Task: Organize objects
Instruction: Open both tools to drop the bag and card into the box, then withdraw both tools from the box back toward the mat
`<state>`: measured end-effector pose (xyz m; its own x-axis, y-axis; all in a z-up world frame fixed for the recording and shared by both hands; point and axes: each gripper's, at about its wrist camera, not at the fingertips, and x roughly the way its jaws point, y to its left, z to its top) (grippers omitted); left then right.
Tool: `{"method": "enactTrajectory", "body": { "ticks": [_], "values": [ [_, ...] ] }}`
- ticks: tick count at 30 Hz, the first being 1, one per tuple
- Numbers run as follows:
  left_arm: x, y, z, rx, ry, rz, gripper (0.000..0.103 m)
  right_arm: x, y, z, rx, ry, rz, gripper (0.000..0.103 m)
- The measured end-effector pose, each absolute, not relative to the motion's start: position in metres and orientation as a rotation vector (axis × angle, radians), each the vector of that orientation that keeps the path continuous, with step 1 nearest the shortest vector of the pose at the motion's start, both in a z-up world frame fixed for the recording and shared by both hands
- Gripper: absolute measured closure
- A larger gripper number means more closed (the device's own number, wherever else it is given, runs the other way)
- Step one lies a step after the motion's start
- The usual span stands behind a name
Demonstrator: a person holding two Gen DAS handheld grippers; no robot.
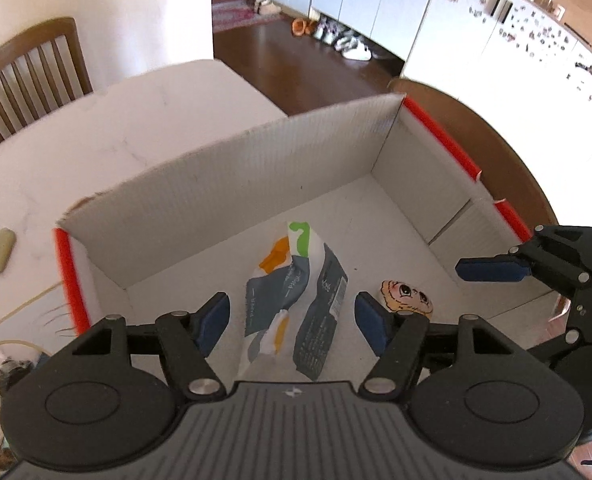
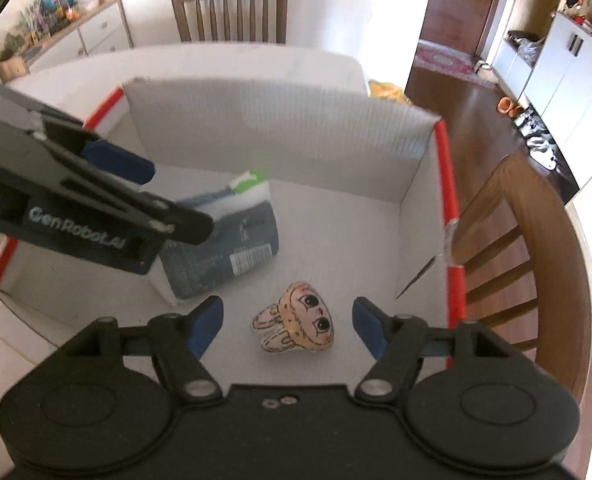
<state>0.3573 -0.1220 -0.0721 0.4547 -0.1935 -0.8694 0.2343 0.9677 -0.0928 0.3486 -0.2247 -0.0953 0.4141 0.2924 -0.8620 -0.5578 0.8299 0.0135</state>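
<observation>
Lying flat on the box (image 1: 256, 168) floor, crumpled packet (image 1: 296, 300) sits below released left gripper (image 1: 292, 316); bunny-face toy (image 2: 296, 322) below released right gripper (image 2: 288, 320), untouched.

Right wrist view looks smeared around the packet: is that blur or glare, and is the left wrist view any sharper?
Right wrist view: motion blur smears the packet and the left tool, while the bunny toy stays crisp; left wrist view: the packet is sharper, its print legible, though the box rim bows with fisheye distortion.
</observation>
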Motion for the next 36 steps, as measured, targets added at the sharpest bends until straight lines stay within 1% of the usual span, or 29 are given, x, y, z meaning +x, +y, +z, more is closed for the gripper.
{"method": "enactTrajectory", "body": {
  "ticks": [12, 17, 18, 20, 24, 26, 30, 32, 35, 36],
  "values": [
    [0.312, -0.106, -0.029, 0.024, 0.929, -0.289, 0.034, 0.319, -0.228, -0.052, -0.218, 0.919, 0.565, 0.031],
    [0.294, -0.092, -0.015, 0.002, 0.871, -0.275, 0.034, 0.305, -0.226, -0.038, -0.177, 0.874, 0.574, 0.027],
    [0.290, -0.088, -0.013, -0.002, 0.857, -0.272, 0.031, 0.301, -0.224, -0.036, -0.170, 0.866, 0.575, 0.026],
    [0.279, -0.079, -0.006, -0.009, 0.828, -0.260, 0.027, 0.296, -0.222, -0.031, -0.162, 0.850, 0.578, 0.025],
    [0.261, -0.061, 0.002, -0.024, 0.784, -0.223, 0.026, 0.281, -0.215, -0.022, -0.135, 0.815, 0.575, 0.021],
    [0.251, -0.049, 0.005, -0.039, 0.768, -0.199, 0.021, 0.275, -0.210, -0.018, -0.123, 0.803, 0.575, 0.020],
    [0.235, -0.027, 0.008, -0.077, 0.748, -0.170, 0.020, 0.263, -0.197, -0.015, -0.096, 0.781, 0.575, 0.016],
    [0.227, -0.017, 0.009, -0.091, 0.736, -0.152, 0.016, 0.257, -0.191, -0.013, -0.083, 0.767, 0.561, 0.013],
    [0.217, -0.001, 0.010, -0.110, 0.721, -0.126, 0.013, 0.249, -0.183, -0.012, -0.050, 0.755, 0.559, 0.011],
    [0.214, 0.004, 0.009, -0.119, 0.722, -0.117, 0.010, 0.246, -0.180, -0.012, -0.041, 0.753, 0.560, 0.010]
  ]
}}
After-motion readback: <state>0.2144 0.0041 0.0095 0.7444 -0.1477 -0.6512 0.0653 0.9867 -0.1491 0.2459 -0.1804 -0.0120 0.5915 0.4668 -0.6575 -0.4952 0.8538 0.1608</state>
